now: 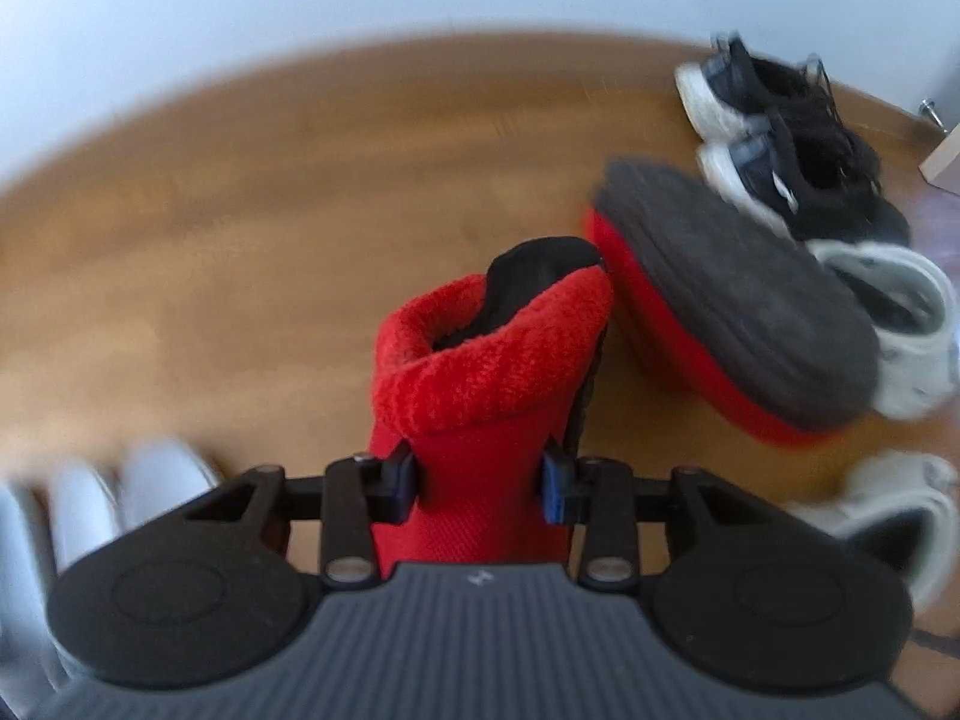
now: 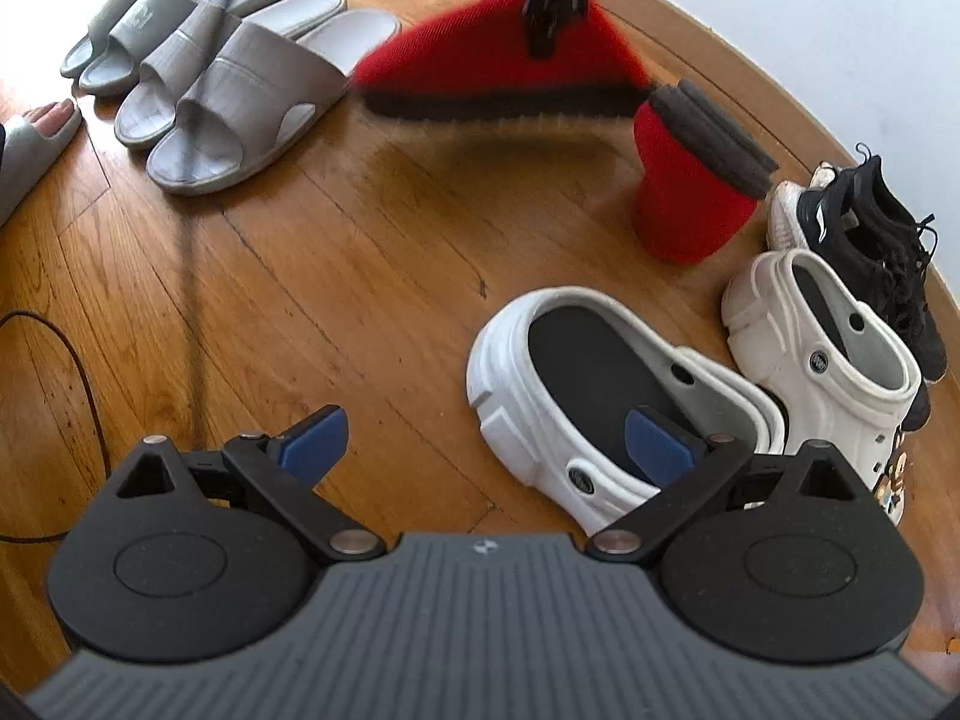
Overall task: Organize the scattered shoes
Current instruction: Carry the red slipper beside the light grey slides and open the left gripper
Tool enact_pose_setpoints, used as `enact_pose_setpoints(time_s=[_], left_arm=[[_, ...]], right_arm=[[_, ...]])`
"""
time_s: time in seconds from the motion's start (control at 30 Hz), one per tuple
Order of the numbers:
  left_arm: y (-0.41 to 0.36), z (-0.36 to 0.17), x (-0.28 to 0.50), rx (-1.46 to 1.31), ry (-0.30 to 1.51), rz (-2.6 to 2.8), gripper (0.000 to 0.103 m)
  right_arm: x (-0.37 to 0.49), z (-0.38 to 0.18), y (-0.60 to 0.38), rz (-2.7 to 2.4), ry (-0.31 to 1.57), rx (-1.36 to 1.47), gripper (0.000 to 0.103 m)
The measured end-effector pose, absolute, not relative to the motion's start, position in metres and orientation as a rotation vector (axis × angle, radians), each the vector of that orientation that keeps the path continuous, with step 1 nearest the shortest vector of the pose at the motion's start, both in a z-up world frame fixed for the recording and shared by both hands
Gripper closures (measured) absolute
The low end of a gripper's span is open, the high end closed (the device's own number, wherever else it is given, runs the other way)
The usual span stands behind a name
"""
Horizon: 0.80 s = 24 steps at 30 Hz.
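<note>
While the left gripper (image 1: 480, 480) carries one red slipper (image 1: 480, 360) clamped in its fingers, the right gripper (image 2: 486, 444) hangs spread and empty; its mate (image 2: 690, 192) lies tipped, white clogs (image 2: 600, 396) unaligned.

The left gripper (image 1: 480, 483), black-framed with blue finger pads (image 1: 555, 489), is clamped on the fabric upper of a red fleece-lined slipper (image 1: 474, 396), which is held clear of the floor. The right gripper (image 2: 486, 441) is held low, its blue-padded fingers (image 2: 315, 441) spread wide, nothing gripped.
</note>
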<state>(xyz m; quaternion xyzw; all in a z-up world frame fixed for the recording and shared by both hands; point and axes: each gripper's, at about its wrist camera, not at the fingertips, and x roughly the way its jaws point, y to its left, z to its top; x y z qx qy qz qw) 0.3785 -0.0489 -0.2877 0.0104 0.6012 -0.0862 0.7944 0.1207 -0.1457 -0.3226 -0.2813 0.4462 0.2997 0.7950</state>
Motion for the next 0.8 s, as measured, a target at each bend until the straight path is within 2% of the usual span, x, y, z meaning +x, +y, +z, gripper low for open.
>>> enact_pose_setpoints(time_s=[0.13, 0.3, 0.4, 0.53, 0.67, 0.73, 0.8], left_arm=[[-0.06, -0.286, 0.365, 0.092, 1.264, -0.286, 0.043], [-0.043, -0.256, 0.343, 0.109, 1.227, -0.403, 0.04], [0.003, -0.228, 0.312, 0.122, 1.193, -0.42, 0.026], [0.077, -0.211, 0.274, 0.095, 1.19, -0.401, 0.025], [0.166, -0.211, 0.245, -0.118, 1.25, -0.183, 0.025], [0.191, -0.212, 0.236, -0.213, 1.262, -0.119, 0.025], [0.201, -0.212, 0.233, -0.249, 1.256, -0.082, 0.025]], right_arm=[[0.122, -0.322, -0.145, 0.64, 0.948, -0.601, 0.003], [0.132, -0.32, -0.147, 0.649, 0.998, -0.516, 0.002], [0.141, -0.32, -0.149, 0.656, 1.059, -0.428, 0.002], [0.154, -0.319, -0.152, 0.663, 1.137, -0.309, 0.001], [0.189, -0.322, -0.148, 0.619, 1.265, -0.016, 0.001], [0.216, -0.324, -0.14, 0.559, 1.303, 0.177, 0.001], [0.226, -0.326, -0.131, 0.534, 1.279, 0.191, 0.001]])
